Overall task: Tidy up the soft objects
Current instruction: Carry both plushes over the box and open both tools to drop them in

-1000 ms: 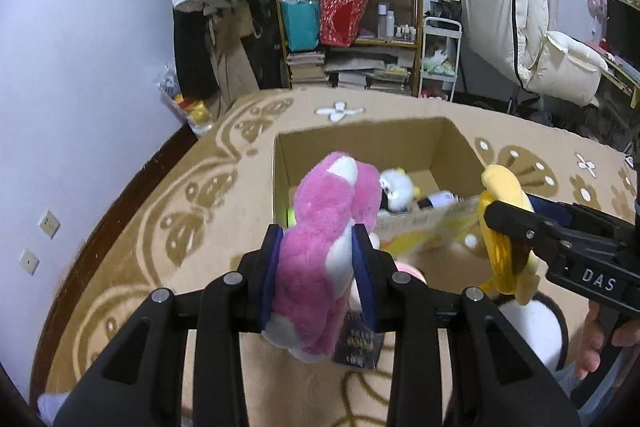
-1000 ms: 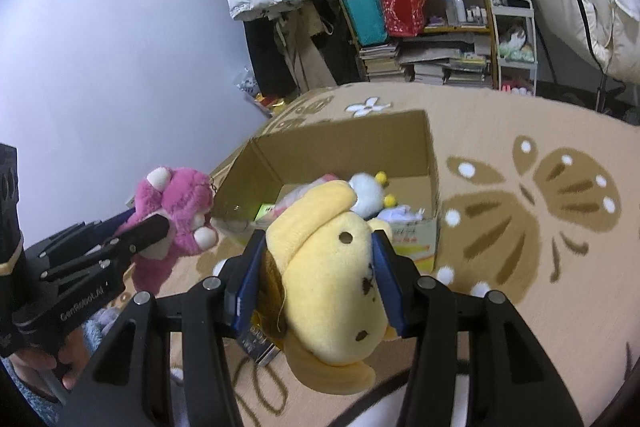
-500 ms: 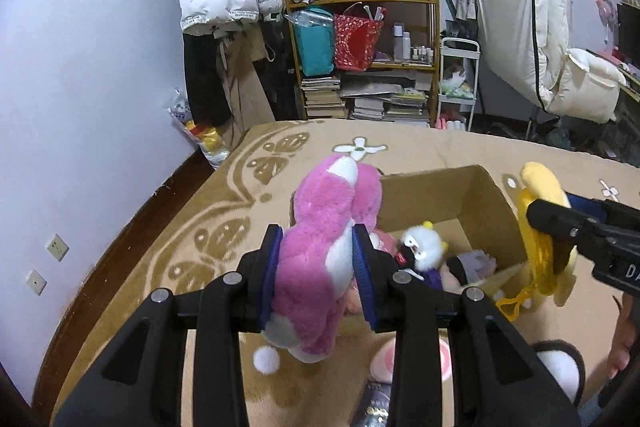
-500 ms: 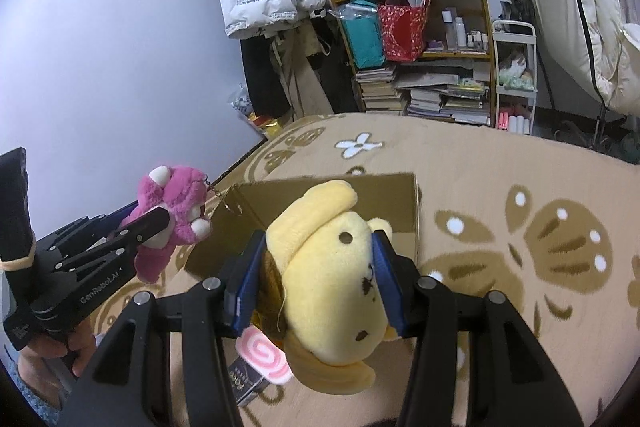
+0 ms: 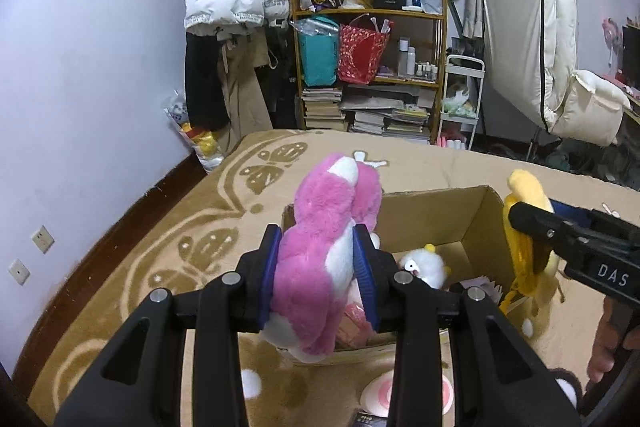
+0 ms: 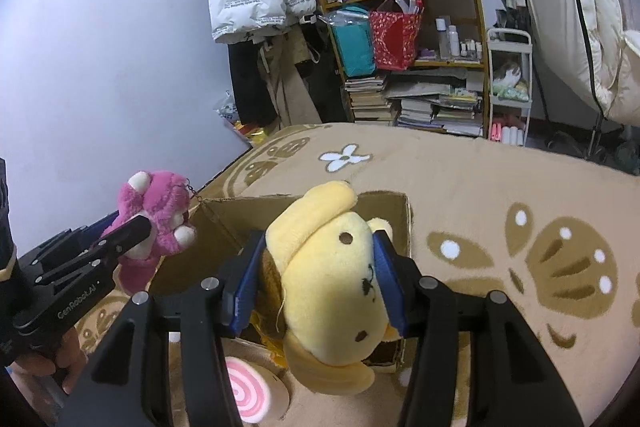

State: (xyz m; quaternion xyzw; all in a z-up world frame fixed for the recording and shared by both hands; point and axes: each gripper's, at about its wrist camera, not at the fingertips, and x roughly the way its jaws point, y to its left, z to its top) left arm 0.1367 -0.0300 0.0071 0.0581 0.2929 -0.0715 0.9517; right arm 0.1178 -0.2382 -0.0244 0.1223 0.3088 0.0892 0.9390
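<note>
The left gripper is clenched on a pink plush bear, held over the near left corner of the open cardboard box on the patterned rug. The right gripper grasps a yellow plush dog above the box's near right edge. 1 white plush lies inside the box.

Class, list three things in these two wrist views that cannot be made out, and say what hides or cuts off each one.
1. Left wrist view: the pink plush face is turned away, and the left tool pads cover its sides.
2. Right wrist view: the cardboard box contents are blocked by the yellow plush held in the right tool.
3. Left wrist view: the pink-and-white round item is half hidden by the tool arm.
</note>
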